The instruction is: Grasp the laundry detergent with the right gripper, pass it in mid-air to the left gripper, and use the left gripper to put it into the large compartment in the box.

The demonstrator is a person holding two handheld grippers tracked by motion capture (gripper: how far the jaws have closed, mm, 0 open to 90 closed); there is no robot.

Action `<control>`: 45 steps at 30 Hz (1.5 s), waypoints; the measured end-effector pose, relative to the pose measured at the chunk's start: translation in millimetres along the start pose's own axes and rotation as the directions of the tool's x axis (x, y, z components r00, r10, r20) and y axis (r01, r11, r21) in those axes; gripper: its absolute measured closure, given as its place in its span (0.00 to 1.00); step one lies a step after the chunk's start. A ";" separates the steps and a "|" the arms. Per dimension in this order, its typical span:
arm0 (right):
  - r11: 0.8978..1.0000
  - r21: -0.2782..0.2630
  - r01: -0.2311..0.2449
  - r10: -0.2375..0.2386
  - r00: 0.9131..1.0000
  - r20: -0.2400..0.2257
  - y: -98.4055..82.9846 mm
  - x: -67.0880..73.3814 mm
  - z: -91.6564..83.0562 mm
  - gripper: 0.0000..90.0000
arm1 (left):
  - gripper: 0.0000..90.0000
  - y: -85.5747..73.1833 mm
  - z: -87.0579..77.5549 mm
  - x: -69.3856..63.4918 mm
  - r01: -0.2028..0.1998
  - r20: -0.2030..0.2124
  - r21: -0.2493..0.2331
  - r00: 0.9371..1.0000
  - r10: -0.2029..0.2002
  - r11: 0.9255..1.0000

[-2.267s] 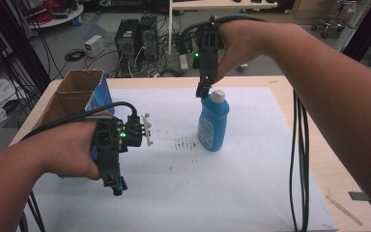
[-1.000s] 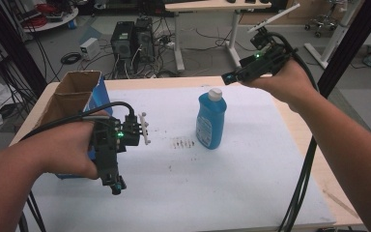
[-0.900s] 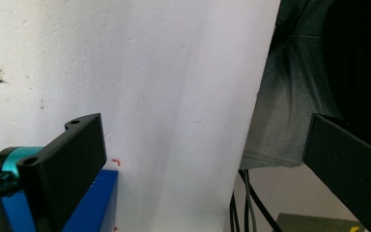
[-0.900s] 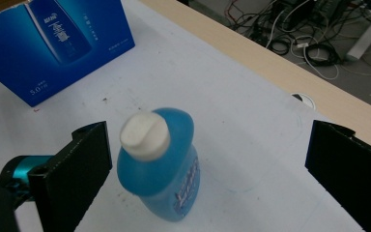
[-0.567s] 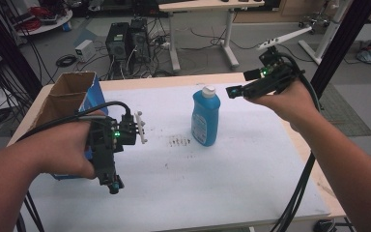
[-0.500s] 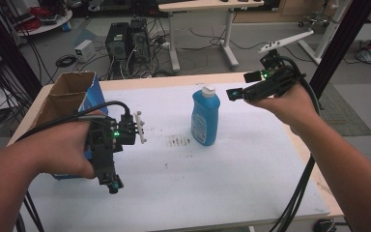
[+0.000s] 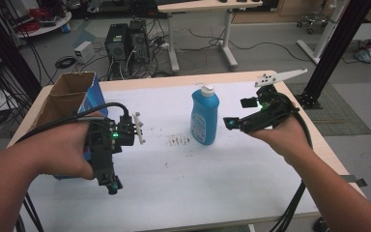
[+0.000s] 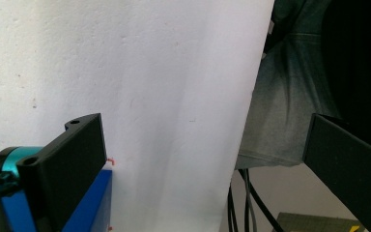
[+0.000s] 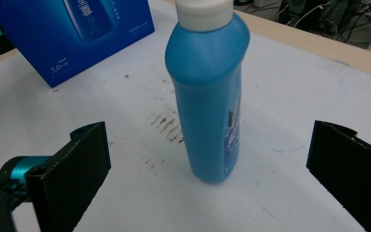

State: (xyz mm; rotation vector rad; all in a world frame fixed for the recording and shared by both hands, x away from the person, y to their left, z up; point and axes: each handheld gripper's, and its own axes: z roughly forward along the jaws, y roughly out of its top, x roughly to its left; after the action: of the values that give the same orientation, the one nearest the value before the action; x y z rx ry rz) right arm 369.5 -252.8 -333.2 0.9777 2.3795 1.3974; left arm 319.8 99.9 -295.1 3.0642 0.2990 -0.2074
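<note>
A blue bottle (image 7: 205,118) with a white cap stands upright on the white table cover (image 7: 232,183). My right gripper (image 7: 237,113) hovers just to its right, pointing at its side, open and empty. In the right gripper view the bottle (image 9: 207,96) stands a little beyond the wide-apart jaws of that gripper (image 9: 207,140). My left gripper (image 7: 110,184) is held low at the front left, tips pointing back toward the person. In its own view the left gripper (image 8: 202,125) is open, with nothing between its jaws.
A blue carton (image 7: 72,96) with an open cardboard top stands at the table's left, behind the left hand; it also shows as the carton (image 9: 77,34) past the bottle. Dark stains (image 7: 178,141) mark the cover beside the bottle. Desks, computers and cables lie beyond the table.
The right gripper was over the bottle's cap; it has swung off to the right and come down level with the bottle's side. The left gripper has barely moved.
</note>
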 end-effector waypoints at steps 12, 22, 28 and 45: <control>0.996 -0.089 0.032 -0.026 0.997 0.067 -27.6 16.6 16.7 0.01 | 0.02 -1.7 2.8 -1.4 0.003 0.004 -0.006 1.000 -0.003 1.000; 0.981 -0.193 0.026 0.003 0.989 0.151 -48.6 28.4 34.8 0.01 | 0.02 -1.3 8.2 -0.8 0.000 0.013 0.002 1.000 0.000 1.000; 0.983 -0.183 0.022 0.008 0.986 0.164 -56.1 29.4 51.6 0.01 | 0.02 -2.6 9.3 0.1 0.002 0.016 0.009 1.000 -0.002 1.000; 0.985 -0.167 -0.047 0.078 0.979 0.190 -59.8 10.2 90.8 0.01 | 0.02 -5.7 8.3 1.9 0.009 0.011 0.006 1.000 -0.009 1.000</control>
State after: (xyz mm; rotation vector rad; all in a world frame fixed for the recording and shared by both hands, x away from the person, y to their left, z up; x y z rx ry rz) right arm 380.0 -202.7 -429.6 1.0993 2.0764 1.4180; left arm 319.5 105.2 -303.8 3.0667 0.3128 -0.2257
